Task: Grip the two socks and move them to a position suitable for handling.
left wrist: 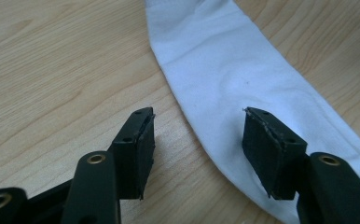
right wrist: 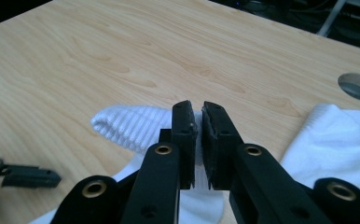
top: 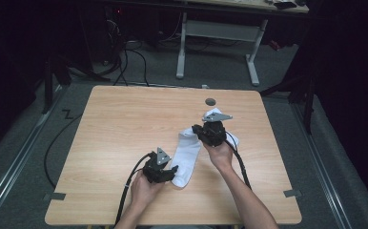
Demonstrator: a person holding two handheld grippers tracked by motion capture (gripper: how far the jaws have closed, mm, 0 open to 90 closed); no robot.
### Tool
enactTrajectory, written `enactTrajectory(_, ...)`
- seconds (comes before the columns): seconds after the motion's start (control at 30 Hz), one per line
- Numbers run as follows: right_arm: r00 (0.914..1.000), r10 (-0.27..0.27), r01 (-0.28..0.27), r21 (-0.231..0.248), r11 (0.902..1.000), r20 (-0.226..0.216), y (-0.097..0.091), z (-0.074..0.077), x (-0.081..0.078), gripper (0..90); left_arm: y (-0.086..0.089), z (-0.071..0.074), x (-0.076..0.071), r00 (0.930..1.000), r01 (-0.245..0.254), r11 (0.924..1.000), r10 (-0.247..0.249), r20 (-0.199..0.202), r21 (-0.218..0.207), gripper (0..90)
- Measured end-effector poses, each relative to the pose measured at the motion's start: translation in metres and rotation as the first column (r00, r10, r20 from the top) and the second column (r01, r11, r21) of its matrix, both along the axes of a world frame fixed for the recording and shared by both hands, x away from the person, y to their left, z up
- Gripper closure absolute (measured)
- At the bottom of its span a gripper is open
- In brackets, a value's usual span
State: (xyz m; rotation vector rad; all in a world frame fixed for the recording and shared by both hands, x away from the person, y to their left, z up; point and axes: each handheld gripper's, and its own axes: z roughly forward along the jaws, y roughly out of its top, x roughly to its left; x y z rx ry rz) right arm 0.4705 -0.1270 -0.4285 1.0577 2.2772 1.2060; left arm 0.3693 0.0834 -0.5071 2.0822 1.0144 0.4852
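Pinching the white sock (top: 186, 155) near its ribbed cuff, right gripper (right wrist: 198, 122) has jaws nearly closed on fabric; left gripper (left wrist: 197, 140) gapes wide at the toe, 6 o'clock on table (top: 120, 124). Soft, light, limp (probably sags); grip edges.

The desk (top: 125, 124) is pale wood with fine darker grain, the sock (top: 188, 157) plain white with a ribbed cuff, both claws, left claw (left wrist: 197, 144) and right claw (right wrist: 198, 140), matt black with brass-coloured rivets.
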Motion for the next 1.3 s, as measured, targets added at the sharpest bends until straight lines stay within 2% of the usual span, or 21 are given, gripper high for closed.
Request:
enactTrajectory(0.07, 1.0000, -0.004, 0.004, -0.001, 1.0000, -0.006, 0.001, -0.002, 0.002, 83.1, -0.001, 0.000, 0.000, 1.0000, 0.000, 1.0000, 0.000, -0.002, -0.002, 44.0)
enactTrajectory(0.23, 0.9991, -0.022, 0.019, -0.069, 0.9975, -0.036, 0.009, -0.018, 0.015, 80.3, -0.003, 0.000, -0.001, 0.9999, -0.013, 0.9999, 0.013, -0.002, -0.003, 44.0)
enactTrajectory(0.3, 0.9980, -0.029, 0.025, -0.073, 0.9970, -0.056, 0.012, -0.026, 0.020, 77.9, -0.004, 0.000, -0.001, 0.9999, -0.015, 0.9999, 0.015, -0.003, -0.004, 44.0)
enactTrajectory(0.33, 0.9966, -0.039, 0.032, -0.085, 0.9958, -0.073, 0.015, -0.034, 0.023, 72.4, -0.004, 0.000, -0.001, 0.9998, -0.017, 0.9999, 0.017, -0.003, -0.001, 44.0)
enactTrajectory(0.37, 0.9966, -0.039, 0.032, -0.085, 0.9958, -0.073, 0.015, -0.034, 0.023, 72.4, -0.005, 0.000, -0.002, 0.9998, -0.020, 0.9998, 0.020, -0.004, -0.002, 44.0)
enactTrajectory(0.4, 0.9956, -0.054, 0.045, -0.108, 0.9931, -0.077, 0.016, -0.039, 0.024, 65.9, -0.005, 0.000, -0.002, 0.9997, -0.023, 0.9997, 0.023, -0.003, 0.000, 44.0)
enactTrajectory(0.47, 0.9958, -0.060, 0.052, -0.114, 0.9921, -0.070, 0.016, -0.040, 0.024, 63.0, -0.006, 0.000, -0.002, 0.9997, -0.024, 0.9997, 0.024, -0.003, 0.000, 44.0)
enactTrajectory(0.57, 0.9957, -0.088, 0.084, -0.113, 0.9901, -0.028, 0.010, -0.034, 0.020, 58.3, -0.006, 0.000, -0.003, 0.9996, -0.028, 0.9996, 0.028, -0.001, -0.001, 44.0)
enactTrajectory(0.67, 0.9968, -0.080, 0.079, -0.093, 0.9925, -0.006, 0.001, -0.028, 0.014, 59.8, -0.006, 0.000, -0.003, 0.9996, -0.029, 0.9996, 0.029, -0.002, -0.002, 44.1)
enactTrajectory(0.73, 0.9974, -0.071, 0.070, -0.087, 0.9938, -0.010, -0.004, -0.028, 0.008, 61.8, -0.006, 0.000, -0.003, 0.9996, -0.029, 0.9996, 0.029, -0.002, -0.002, 44.1)
enactTrajectory(0.8, 0.9989, -0.038, 0.035, -0.092, 0.9952, -0.027, -0.010, -0.035, -0.006, 62.6, -0.006, 0.000, -0.003, 0.9995, -0.032, 0.9995, 0.032, -0.002, -0.003, 44.0)
enactTrajectory(0.83, 0.9989, -0.038, 0.035, -0.092, 0.9952, -0.027, -0.010, -0.035, -0.006, 62.6, -0.006, 0.000, -0.003, 0.9995, -0.032, 0.9995, 0.032, -0.002, -0.003, 43.9)
enactTrajectory(0.87, 0.9986, -0.025, 0.021, -0.091, 0.9957, -0.046, -0.012, -0.043, -0.015, 63.5, -0.007, 0.000, -0.003, 0.9994, -0.036, 0.9994, 0.036, -0.002, -0.004, 43.8)
enactTrajectory(0.9, 0.9986, -0.025, 0.021, -0.091, 0.9957, -0.046, -0.012, -0.043, -0.015, 63.5, -0.007, 0.000, -0.003, 0.9994, -0.036, 0.9994, 0.036, -0.002, -0.004, 43.5)
enactTrajectory(0.93, 0.9977, -0.017, 0.011, -0.097, 0.9952, -0.065, -0.013, -0.051, -0.021, 64.1, -0.007, 0.000, -0.002, 0.9993, -0.036, 0.9993, 0.036, -0.003, -0.005, 43.3)
enactTrajectory(1.0, 0.9975, -0.012, 0.005, -0.102, 0.9948, -0.070, -0.013, -0.055, -0.022, 64.4, -0.007, 0.000, -0.002, 0.9994, -0.036, 0.9993, 0.036, -0.006, -0.007, 43.0)
enactTrajectory(1.07, 0.9947, -0.012, 0.003, -0.090, 0.9959, -0.103, -0.013, -0.062, -0.021, 67.5, -0.008, 0.000, -0.001, 0.9996, -0.024, 0.9997, 0.024, -0.014, -0.011, 39.5)
enactTrajectory(1.17, 0.9926, -0.016, 0.006, -0.082, 0.9966, -0.120, -0.011, -0.066, -0.018, 68.9, -0.008, 0.000, 0.001, 0.9997, -0.018, 0.9997, 0.018, -0.017, -0.018, 37.5)
enactTrajectory(1.23, 0.9944, -0.015, 0.004, -0.110, 0.9939, -0.105, -0.009, -0.070, -0.017, 69.0, -0.007, 0.000, 0.001, 0.9997, -0.011, 0.9997, 0.010, -0.022, -0.020, 36.8)
enactTrajectory(1.3, 0.9951, -0.017, 0.006, -0.112, 0.9937, -0.098, -0.009, -0.071, -0.017, 68.9, -0.007, 0.001, -0.001, 0.9995, -0.004, 0.9999, 0.004, -0.030, -0.015, 35.0)
